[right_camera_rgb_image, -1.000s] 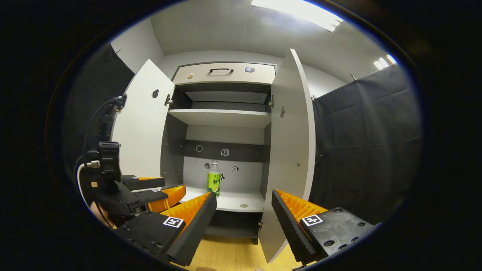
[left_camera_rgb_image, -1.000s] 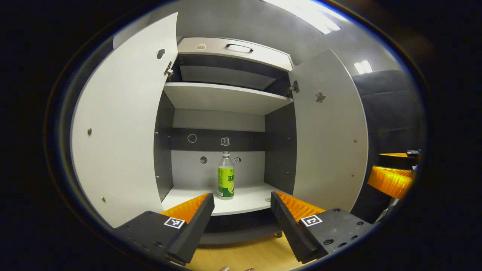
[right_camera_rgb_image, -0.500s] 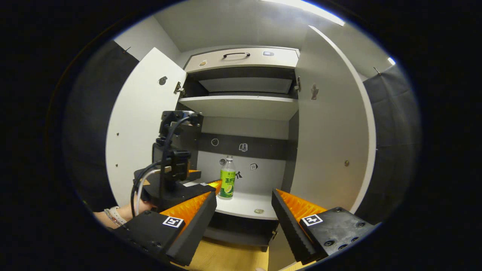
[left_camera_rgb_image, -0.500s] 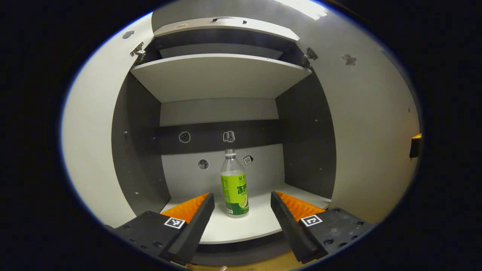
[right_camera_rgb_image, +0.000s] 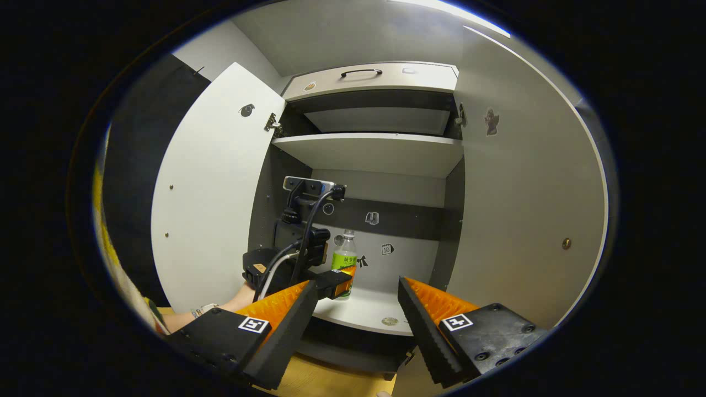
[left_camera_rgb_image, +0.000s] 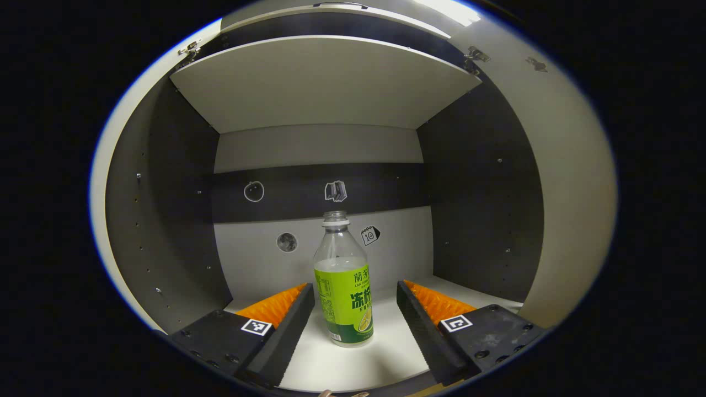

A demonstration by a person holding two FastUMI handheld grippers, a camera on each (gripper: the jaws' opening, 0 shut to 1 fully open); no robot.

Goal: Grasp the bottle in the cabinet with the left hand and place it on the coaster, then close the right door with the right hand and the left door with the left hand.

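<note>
Now the left gripper (left_camera_rgb_image: 356, 292) sits well inside the cabinet, its jaws wide apart with the drink bottle (left_camera_rgb_image: 343, 286) standing upright between them, touching neither finger. A second ago the whole cabinet front and both doors filled the left gripper view; since then the gripper has pushed in past the door edges, so the bottle looms large and only the lower shelf (left_camera_rgb_image: 342, 366), the side walls and the underside of the upper shelf (left_camera_rgb_image: 325, 82) surround it. The bottle stands near the middle of the lower shelf, towards the front edge, with a green label and an uncapped or clear-capped neck; I cannot tell which.

From the right gripper view, the left gripper (right_camera_rgb_image: 331, 284) reaches in from the left door (right_camera_rgb_image: 215, 193) side, level with the bottle (right_camera_rgb_image: 345, 256). The right gripper (right_camera_rgb_image: 357, 325) hangs back outside the cabinet, jaws spread and empty, close to the open right door (right_camera_rgb_image: 529, 220).

Judging by this, the approach is nearly finished and closing on the bottle comes next; the coaster placement and both doors remain undone.
</note>
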